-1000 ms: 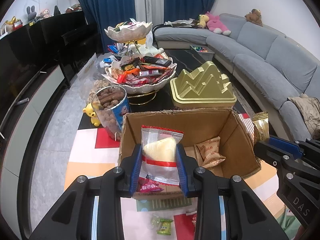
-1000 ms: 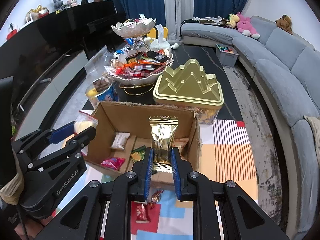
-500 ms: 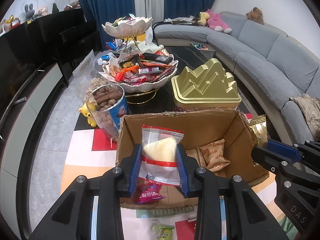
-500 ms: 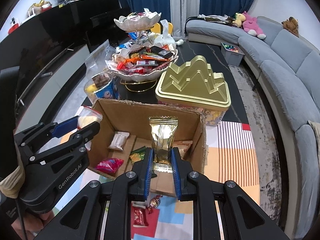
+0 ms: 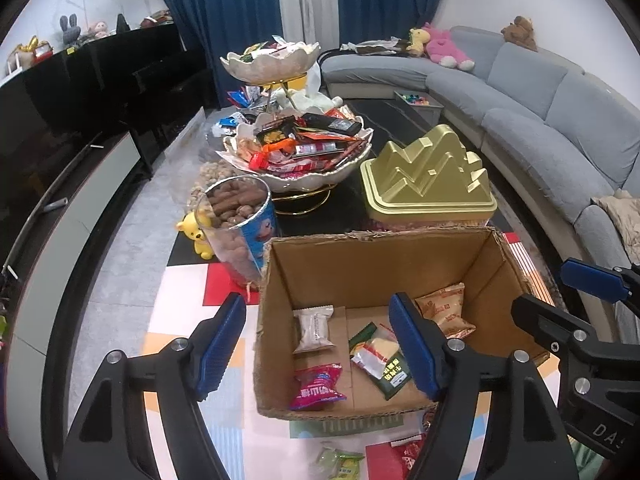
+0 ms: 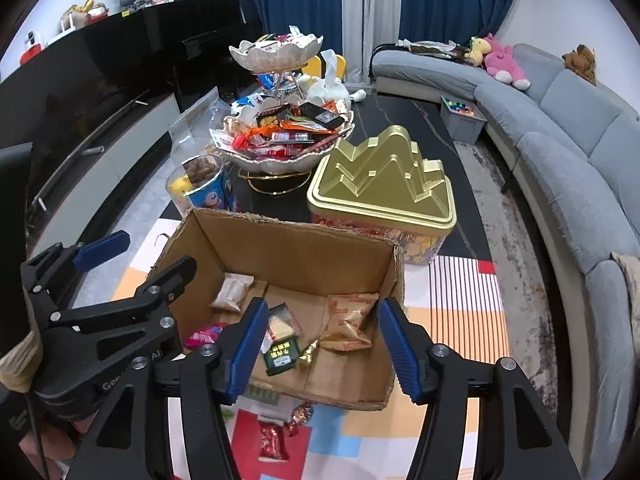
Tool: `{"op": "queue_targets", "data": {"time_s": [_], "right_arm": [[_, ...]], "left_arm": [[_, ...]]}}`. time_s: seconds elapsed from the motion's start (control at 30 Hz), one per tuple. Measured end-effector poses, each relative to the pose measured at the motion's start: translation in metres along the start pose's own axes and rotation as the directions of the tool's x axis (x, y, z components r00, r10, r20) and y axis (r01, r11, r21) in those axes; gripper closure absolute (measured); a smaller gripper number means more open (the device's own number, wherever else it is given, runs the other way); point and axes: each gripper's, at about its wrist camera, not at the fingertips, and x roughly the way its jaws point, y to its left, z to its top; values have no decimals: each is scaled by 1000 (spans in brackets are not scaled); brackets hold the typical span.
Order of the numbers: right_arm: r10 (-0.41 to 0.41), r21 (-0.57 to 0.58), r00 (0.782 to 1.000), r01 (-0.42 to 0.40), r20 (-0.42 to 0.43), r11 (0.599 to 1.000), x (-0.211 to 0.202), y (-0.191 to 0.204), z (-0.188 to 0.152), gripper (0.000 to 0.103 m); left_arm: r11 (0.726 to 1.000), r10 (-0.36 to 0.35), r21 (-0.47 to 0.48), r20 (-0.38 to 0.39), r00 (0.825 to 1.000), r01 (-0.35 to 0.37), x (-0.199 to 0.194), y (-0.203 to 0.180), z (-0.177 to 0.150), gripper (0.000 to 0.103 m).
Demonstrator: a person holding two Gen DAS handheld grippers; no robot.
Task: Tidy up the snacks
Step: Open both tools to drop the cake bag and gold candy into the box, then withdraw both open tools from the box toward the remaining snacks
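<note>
The letters "DAS" are showing in white on the black body of the right gripper point(image 5: 592, 284), beside the cardboard box point(image 5: 384, 256). The left gripper point(image 6: 140, 258) is showing "Gen", partly hidden. Packet print inside the box is staying unreadable.

One cardboard box point(image 5: 384, 256), two hand-held grippers point(image 5: 320, 344) point(image 6: 320, 344).

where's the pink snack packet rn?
In the left wrist view, the pink snack packet lies on the floor of the cardboard box, near-left corner, below the white packet and left of the green packet.
</note>
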Motion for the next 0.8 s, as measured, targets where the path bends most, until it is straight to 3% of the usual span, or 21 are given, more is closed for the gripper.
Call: {"op": "queue_targets", "data": {"time_s": [0.1,0.8], "right_arm": [[-14,-6,1000,15,20,1000,-6,2,-1,38],[-23,14,997,22,76,1000,-54,14,-15,38]], "left_arm": [[1000,5,-3,7,1000,-5,-6,3,-1,27],[1000,15,-8,48,999,-15,-58,18,-21,27]]}}
